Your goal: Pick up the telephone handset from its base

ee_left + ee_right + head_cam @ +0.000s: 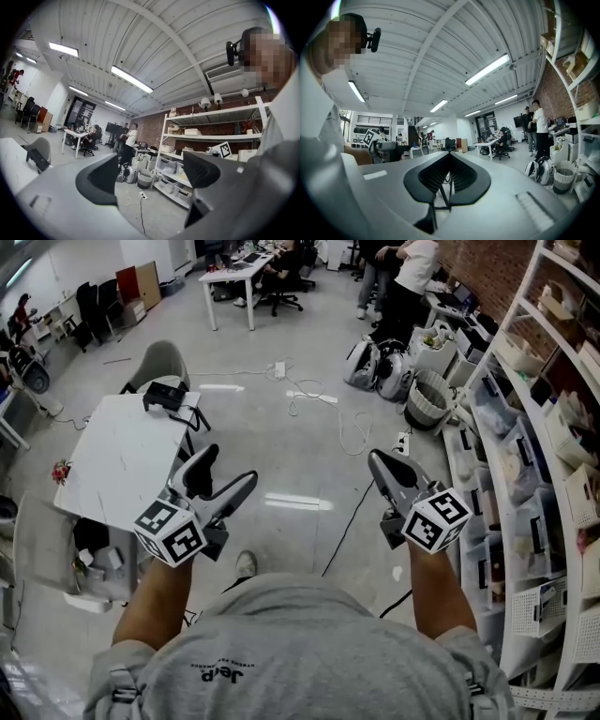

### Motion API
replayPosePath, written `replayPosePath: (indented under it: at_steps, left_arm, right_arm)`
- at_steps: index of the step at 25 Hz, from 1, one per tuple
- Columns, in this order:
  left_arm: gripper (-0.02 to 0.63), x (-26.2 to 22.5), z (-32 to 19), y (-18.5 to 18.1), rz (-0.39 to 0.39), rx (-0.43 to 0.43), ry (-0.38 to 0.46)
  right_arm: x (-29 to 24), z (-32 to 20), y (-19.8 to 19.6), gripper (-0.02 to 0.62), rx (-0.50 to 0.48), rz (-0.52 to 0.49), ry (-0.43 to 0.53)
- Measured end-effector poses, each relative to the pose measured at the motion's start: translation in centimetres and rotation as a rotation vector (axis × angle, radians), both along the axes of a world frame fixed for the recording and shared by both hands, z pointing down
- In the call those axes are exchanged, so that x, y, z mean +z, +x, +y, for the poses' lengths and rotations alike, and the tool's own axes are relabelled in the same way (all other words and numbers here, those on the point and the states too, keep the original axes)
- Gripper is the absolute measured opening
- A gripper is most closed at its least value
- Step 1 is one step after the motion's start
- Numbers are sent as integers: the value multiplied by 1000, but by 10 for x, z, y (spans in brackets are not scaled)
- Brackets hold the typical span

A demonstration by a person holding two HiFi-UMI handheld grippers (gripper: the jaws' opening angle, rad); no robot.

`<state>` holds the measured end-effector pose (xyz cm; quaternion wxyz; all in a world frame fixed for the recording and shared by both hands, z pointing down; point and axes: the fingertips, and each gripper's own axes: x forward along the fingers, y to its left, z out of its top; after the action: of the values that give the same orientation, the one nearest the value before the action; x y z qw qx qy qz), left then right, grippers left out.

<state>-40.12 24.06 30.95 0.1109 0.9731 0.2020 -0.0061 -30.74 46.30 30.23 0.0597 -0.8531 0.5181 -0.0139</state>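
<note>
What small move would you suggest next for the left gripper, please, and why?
Probably carry the left gripper toward the black telephone on the white table: its jaws stand apart and empty, and the telephone sits well beyond it, not yet touched.

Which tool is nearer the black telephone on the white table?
Left. The left tool hangs open beside the white table, at its near corner and short of the telephone. The right tool, shut, is well off to its right over the floor.

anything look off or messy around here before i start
Loose white cables trail across the open floor from a power strip, a trip hazard. The black telephone sits right at the far edge of the white table. Nothing looks spilled or broken.
</note>
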Motion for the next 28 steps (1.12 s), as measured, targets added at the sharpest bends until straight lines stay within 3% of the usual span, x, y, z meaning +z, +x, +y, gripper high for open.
replayPosePath:
  at_steps: [6, 17, 22, 28]
  left_arm:
    - [462, 17, -49, 55, -5, 36, -29]
    - [462, 14, -211, 225, 18, 174, -9]
    - [461, 11, -284, 282, 12, 183, -12]
    - [462, 21, -327, 335, -9, 172, -28]
  right_arm:
    - [13, -46, 46, 5, 36, -7, -32]
    - [-4, -216, 187, 5, 138, 27, -28]
    - [-8, -284, 248, 5, 165, 21, -15]
    - [-1, -324, 307, 5, 158, 3, -15]
